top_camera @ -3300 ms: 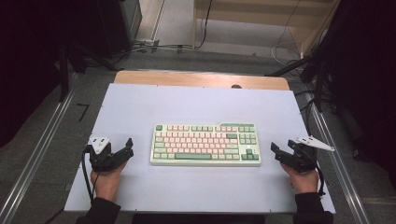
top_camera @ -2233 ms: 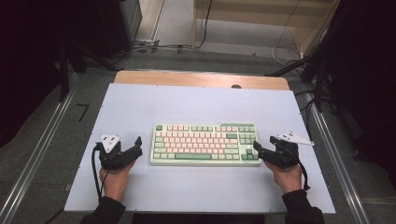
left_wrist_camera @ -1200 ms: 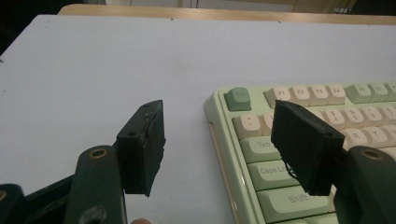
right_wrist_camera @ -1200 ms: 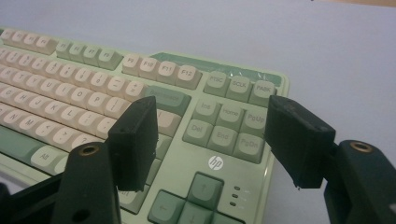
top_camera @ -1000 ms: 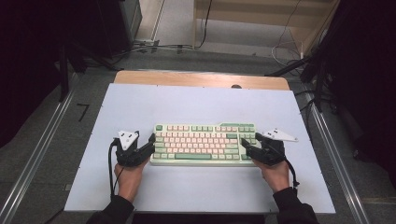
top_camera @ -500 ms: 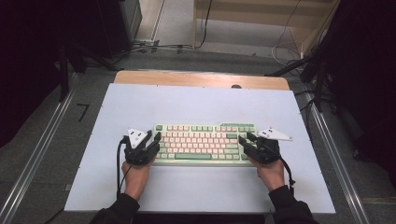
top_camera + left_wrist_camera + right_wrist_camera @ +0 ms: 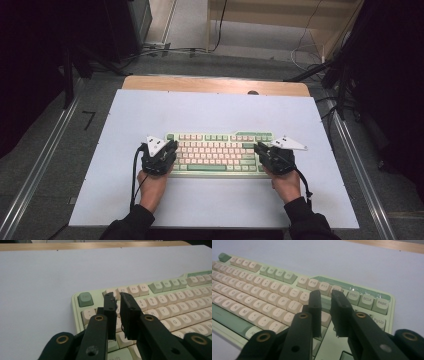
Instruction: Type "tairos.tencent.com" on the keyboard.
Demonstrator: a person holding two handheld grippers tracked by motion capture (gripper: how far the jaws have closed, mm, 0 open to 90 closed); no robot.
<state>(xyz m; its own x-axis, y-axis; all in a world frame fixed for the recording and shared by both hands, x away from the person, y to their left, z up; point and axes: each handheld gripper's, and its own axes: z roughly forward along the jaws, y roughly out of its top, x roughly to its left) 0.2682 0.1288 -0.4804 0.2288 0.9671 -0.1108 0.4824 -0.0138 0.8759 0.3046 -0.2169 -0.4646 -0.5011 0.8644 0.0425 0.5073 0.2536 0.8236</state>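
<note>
Now both tongs stand over the ends of the keyboard (image 7: 219, 153), which lies flat at the centre of the white tabletop (image 7: 210, 112), long side parallel to the lower frame edge.

Left of frame: the left tongs (image 7: 167, 151) have moved in from the bare tabletop at lower left and sit over the keyboard's left end. In the left gripper view the left tongs (image 7: 118, 305) hang over the top-left key block, beside the green Esc key (image 7: 85, 299); the jaws are narrowly apart with nothing between them. Contact with a keycap cannot be confirmed.

Right of frame: the right tongs (image 7: 263, 151) have likewise closed in from lower right to the keyboard's right end. In the right gripper view the right tongs (image 7: 325, 306) hang above the keys left of the PTSC/SCLK/PABK cluster (image 7: 366, 301), jaws a slit apart and empty.

Assessment: the approach phase appears complete. The symmetrical placement suggests that either key presses or an end-to-end grip on the keyboard comes next. For a lift, both jaw sets would need to open wider first.
</note>
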